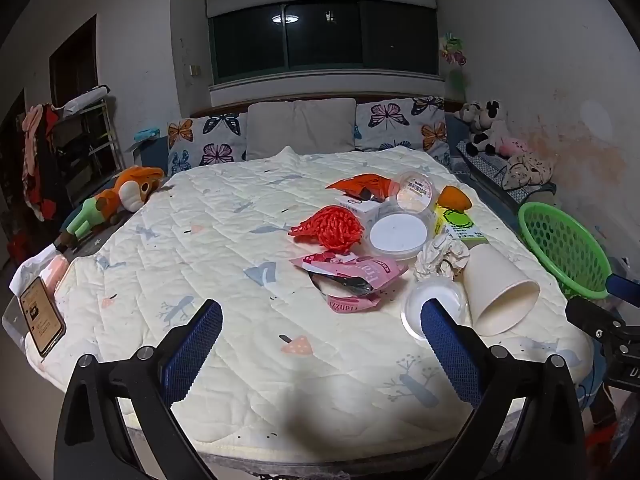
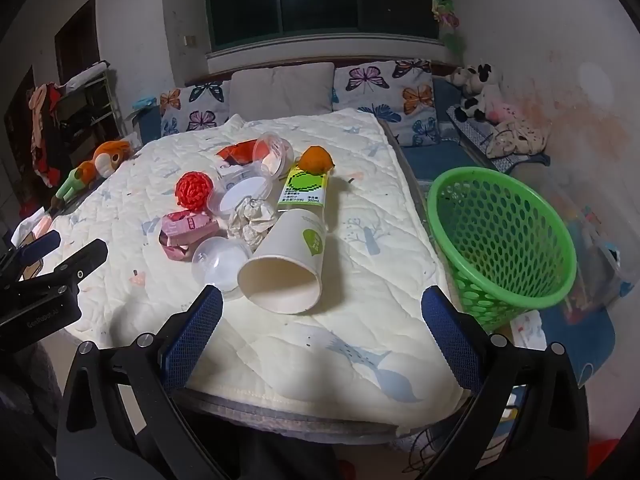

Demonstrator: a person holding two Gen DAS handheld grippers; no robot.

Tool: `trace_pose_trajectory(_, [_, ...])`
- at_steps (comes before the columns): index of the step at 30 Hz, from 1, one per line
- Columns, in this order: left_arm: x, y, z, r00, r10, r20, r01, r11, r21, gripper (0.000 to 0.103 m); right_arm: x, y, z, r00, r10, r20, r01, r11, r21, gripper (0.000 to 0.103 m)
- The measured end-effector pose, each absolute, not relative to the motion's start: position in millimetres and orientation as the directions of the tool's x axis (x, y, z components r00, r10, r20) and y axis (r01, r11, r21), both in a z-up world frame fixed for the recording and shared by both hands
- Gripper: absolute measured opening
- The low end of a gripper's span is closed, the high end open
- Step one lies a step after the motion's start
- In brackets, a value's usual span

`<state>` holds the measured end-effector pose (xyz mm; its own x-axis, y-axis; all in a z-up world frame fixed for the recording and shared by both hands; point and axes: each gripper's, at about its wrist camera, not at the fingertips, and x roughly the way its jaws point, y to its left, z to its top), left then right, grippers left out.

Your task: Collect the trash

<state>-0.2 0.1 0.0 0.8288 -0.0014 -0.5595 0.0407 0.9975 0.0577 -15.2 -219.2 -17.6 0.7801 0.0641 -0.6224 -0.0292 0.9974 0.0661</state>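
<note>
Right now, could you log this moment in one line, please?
left gripper open | right gripper open | paper cup on its side | green basket empty

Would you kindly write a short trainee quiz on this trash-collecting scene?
1. True or false: the paper cup lies on its side.
2. What colour is the basket?
3. Which lies nearest the cup's mouth: A) clear dome lid, B) orange peel, C) red net?

Key: 1 true; 2 green; 3 A.
</note>
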Motion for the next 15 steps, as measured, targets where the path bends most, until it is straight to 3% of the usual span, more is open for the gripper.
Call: trace_pose_trajectory(15, [0.9,0.2,4.0,0.830,-0.002,-0.558,0.038,0.998,0.053,0.096,-15.7,-218.4,-14.5,0.787,0.068,-0.613,-0.030,0.997,0.072,0.099])
